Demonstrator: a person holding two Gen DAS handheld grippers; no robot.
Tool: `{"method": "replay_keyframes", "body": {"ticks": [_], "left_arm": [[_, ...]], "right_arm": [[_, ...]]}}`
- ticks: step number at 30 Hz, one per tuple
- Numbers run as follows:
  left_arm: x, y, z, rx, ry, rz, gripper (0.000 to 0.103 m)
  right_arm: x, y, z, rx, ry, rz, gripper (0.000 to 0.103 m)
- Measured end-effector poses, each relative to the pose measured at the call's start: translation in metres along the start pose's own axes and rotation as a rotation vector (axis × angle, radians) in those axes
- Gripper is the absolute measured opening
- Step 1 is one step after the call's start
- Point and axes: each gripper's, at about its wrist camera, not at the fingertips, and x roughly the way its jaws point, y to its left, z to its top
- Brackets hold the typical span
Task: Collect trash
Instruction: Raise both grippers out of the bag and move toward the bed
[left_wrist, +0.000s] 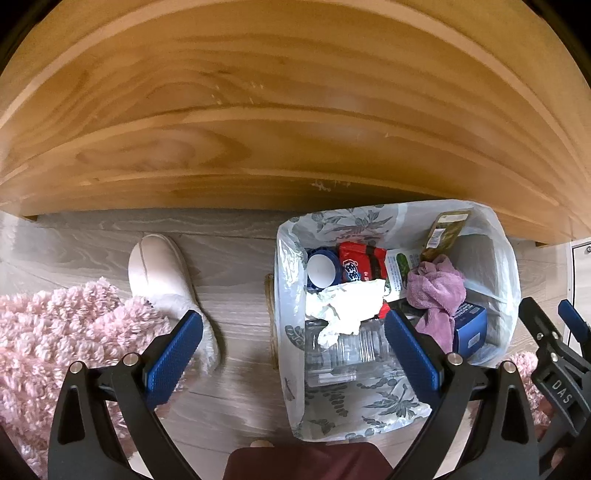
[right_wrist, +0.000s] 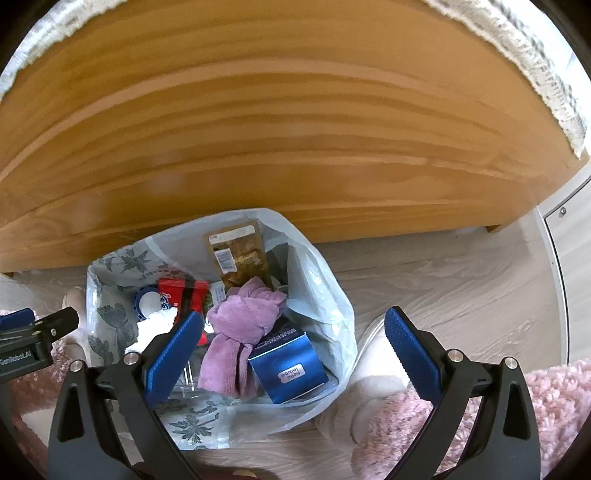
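Note:
A trash bin lined with a white flower-print bag (left_wrist: 291, 258) (right_wrist: 325, 295) stands on the floor against a wooden panel. Inside lie a purple cloth (left_wrist: 437, 291) (right_wrist: 240, 325), a blue box (left_wrist: 471, 326) (right_wrist: 288, 365), a red packet (left_wrist: 360, 264) (right_wrist: 184, 291), crumpled white tissue (left_wrist: 347, 302) (right_wrist: 155, 321), a blue lid (left_wrist: 321, 271) (right_wrist: 147, 301), a brown-green packet (left_wrist: 443, 230) (right_wrist: 240, 254) and clear plastic (left_wrist: 343, 350). My left gripper (left_wrist: 293, 332) hovers open above the bin's left rim, holding nothing. My right gripper (right_wrist: 293, 332) hangs open over the bin's right side, also empty.
The light wooden panel (left_wrist: 277, 122) (right_wrist: 258, 129) rises right behind the bin. A person's white fluffy slippers (left_wrist: 162, 280) (right_wrist: 376, 384) and pink fuzzy trouser legs (left_wrist: 55, 339) (right_wrist: 517, 406) flank the bin. Pale wood-grain floor (left_wrist: 236, 325) (right_wrist: 461, 288) surrounds it.

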Motion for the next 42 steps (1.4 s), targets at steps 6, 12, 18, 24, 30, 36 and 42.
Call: {"method": "replay_keyframes", "body": {"ticks": [6, 12, 18, 24, 30, 36, 42], "left_arm": [[-0.026, 0.005, -0.003, 0.000, -0.096, -0.005, 0.095], [-0.070, 0.007, -0.005, 0.022, -0.250, -0.024, 0.095], [-0.119, 0.008, -0.006, 0.062, -0.431, -0.020, 0.095], [-0.156, 0.013, -0.011, 0.097, -0.540, -0.016, 0.095], [-0.187, 0.019, -0.007, 0.098, -0.625, -0.038, 0.095], [-0.211, 0.021, 0.005, 0.102, -0.703, -0.039, 0.095], [-0.235, 0.015, 0.031, 0.110, -0.788, -0.064, 0.095]], "right_arm": [[-0.023, -0.004, 0.000, -0.001, -0.059, 0.009, 0.095], [-0.051, -0.007, 0.001, -0.009, -0.141, 0.019, 0.095], [-0.084, -0.017, 0.003, -0.002, -0.227, 0.043, 0.095], [-0.124, -0.029, 0.008, -0.003, -0.358, 0.038, 0.095], [-0.162, -0.048, 0.015, 0.021, -0.491, 0.037, 0.095], [-0.185, -0.067, 0.026, 0.021, -0.621, 0.005, 0.095], [-0.191, -0.084, 0.045, 0.021, -0.729, 0.013, 0.095]]}}
